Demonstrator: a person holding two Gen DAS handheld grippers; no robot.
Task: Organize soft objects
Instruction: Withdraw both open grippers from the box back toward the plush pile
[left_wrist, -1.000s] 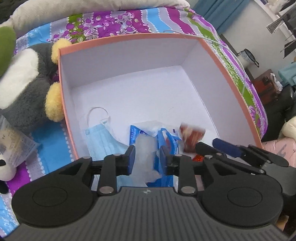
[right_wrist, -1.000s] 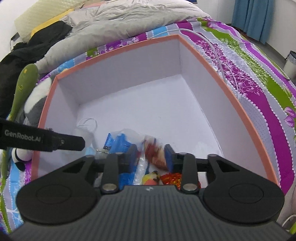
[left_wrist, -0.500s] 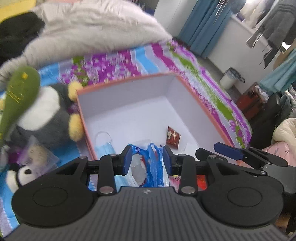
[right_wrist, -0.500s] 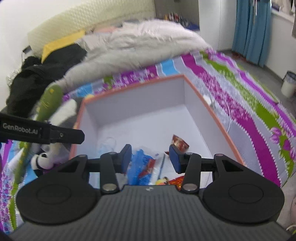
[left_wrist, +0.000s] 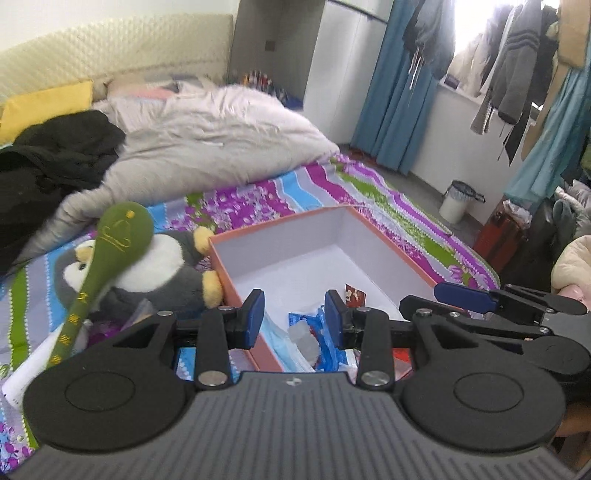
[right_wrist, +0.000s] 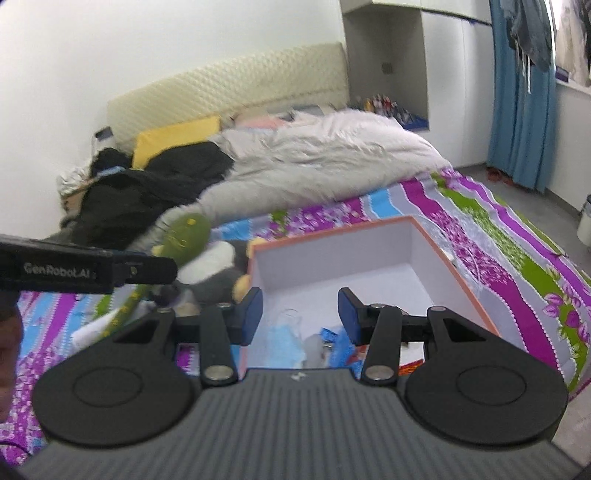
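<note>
Messy bed, box (left_wrist: 388, 245) has a mask and packets in; penguin plush (left_wrist: 162, 271) left outside, left gripper (left_wrist: 291, 319) and right gripper (right_wrist: 300, 317) both released, empty

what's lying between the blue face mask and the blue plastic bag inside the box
A crumpled clear plastic piece lies between the blue face mask and the blue plastic bag, seen in the left wrist view.

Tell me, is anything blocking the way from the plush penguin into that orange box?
Partly. A green plush spoon lies across the plush penguin, so it must be moved first. The orange box beside it is open-topped, with room behind the mask and packets. Both grippers are open and empty.
</note>
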